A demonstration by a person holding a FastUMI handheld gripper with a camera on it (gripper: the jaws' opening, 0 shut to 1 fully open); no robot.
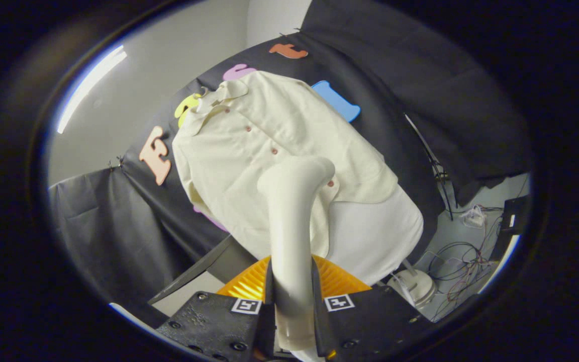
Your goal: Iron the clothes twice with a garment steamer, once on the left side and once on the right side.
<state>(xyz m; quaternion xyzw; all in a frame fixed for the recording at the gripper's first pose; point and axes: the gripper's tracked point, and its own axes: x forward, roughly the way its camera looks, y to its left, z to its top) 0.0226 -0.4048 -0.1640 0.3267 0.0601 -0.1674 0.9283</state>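
Note:
My gripper [292, 296] is shut on the handle of a cream garment steamer [292, 211], both black fingers [268, 296] pressing its sides. The steamer rises from between the fingers, and its bent head rests near the lower button line of a cream button-up shirt [269, 136]. The shirt hangs on a white board [375, 236] just beyond the fingers, collar at the far end. The steamer's head covers part of the shirt's front. The whole scene appears tilted in this view.
An orange ribbed part [340, 279] sits right behind the fingers. A white round base [415, 284] stands on the floor to the right, with loose cables [458, 254] and a black box [513, 213] beyond it. A dark stand leg [194, 271] slants at the left.

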